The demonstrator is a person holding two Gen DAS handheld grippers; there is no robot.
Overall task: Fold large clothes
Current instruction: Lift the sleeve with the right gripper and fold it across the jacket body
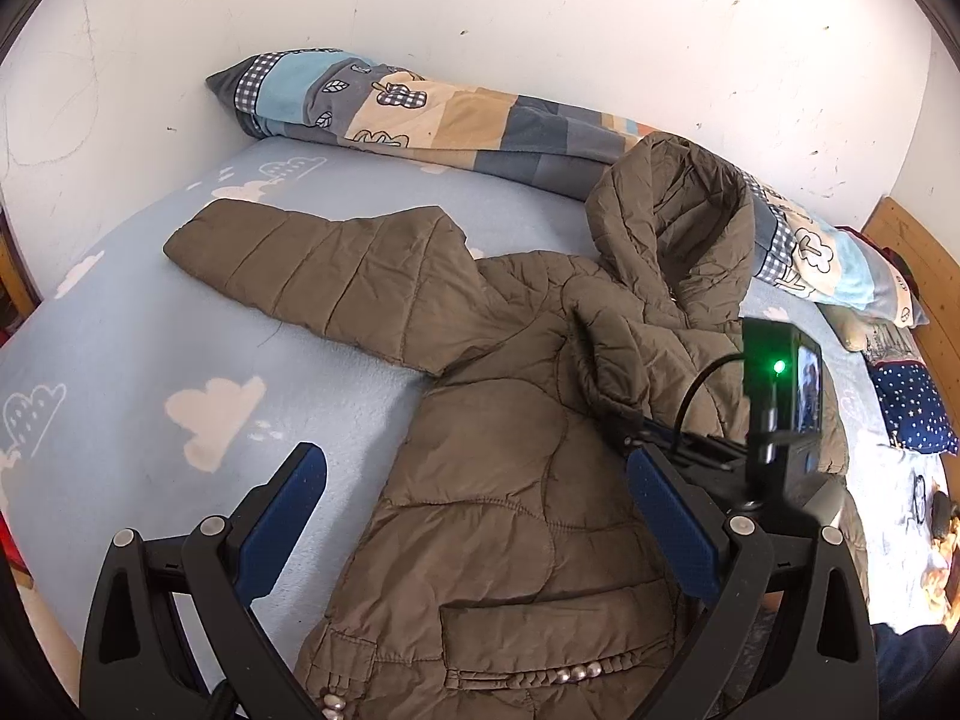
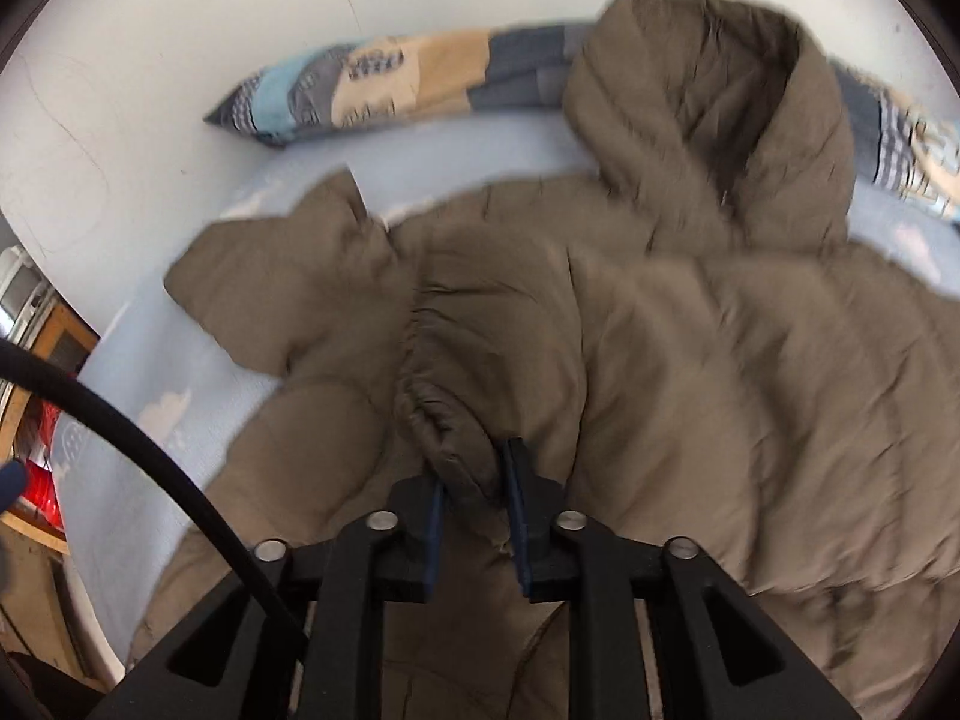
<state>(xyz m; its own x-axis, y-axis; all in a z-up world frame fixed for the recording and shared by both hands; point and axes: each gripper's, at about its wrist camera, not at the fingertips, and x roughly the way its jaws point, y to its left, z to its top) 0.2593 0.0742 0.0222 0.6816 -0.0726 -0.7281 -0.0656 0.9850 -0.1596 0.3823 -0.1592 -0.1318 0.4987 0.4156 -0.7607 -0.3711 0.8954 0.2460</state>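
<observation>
A rolled patchwork quilt [image 1: 456, 114] is lying along the white wall [image 1: 540, 18] at the far edge of the bed [image 1: 120, 360], whose pale blue sheet is printed with white clouds. A dark star-patterned cushion [image 1: 912, 414] is sitting at the bed's right end, beside a wooden headboard [image 1: 918, 252].

The olive padded jacket [image 1: 510, 480] is lying spread on the bed, its long axis running from the hem near the camera up to the hood [image 1: 678, 222], which is leaning against the quilt. One sleeve [image 1: 312, 264] is stretching out flat to the left.

The left gripper [image 1: 474, 516] is hovering over the jacket's lower body with its jaws wide apart and nothing between them. The right gripper [image 2: 474, 498] is sitting over the jacket's middle, its jaws narrowly parted with a bunched cuff [image 2: 444, 438] between them; whether the pads are pressing it is hard to tell through the blur.
</observation>
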